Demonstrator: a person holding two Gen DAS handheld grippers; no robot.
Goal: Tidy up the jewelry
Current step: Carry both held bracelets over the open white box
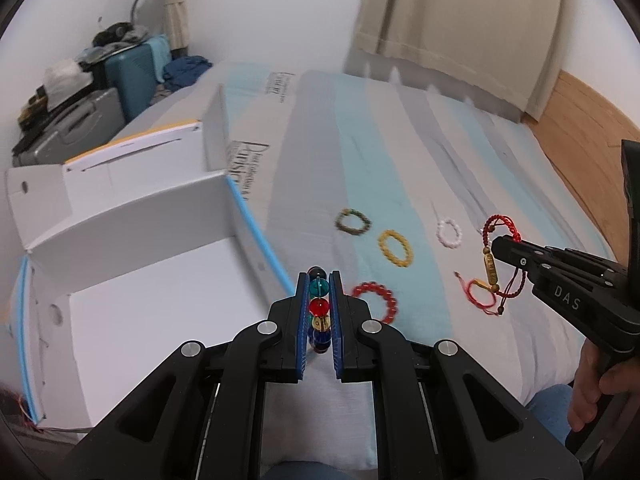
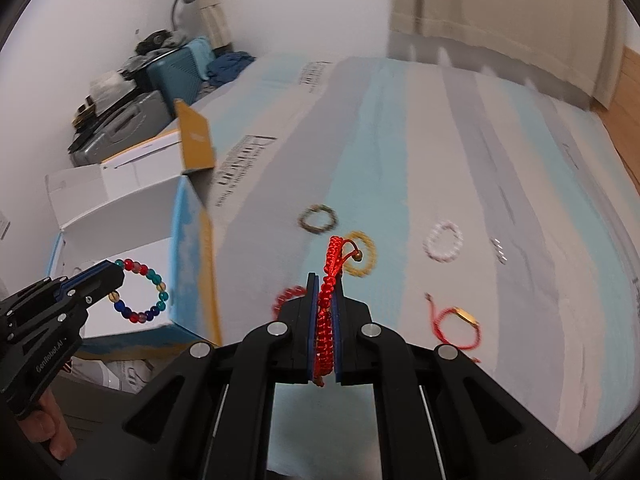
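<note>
We observe soft, even indoor lighting with faint shadows and no glare. Both fisheye views bend strongly toward dark vignetted corners. Motion blur smears the curtain [image 1: 460, 20], the bed [image 1: 440, 152] and the box [image 2: 192, 240]; near hardware stays sharp.

Left tongs [image 1: 319, 308] and right tongs [image 2: 325, 312] are both clamped, each gripped by a hand.
</note>
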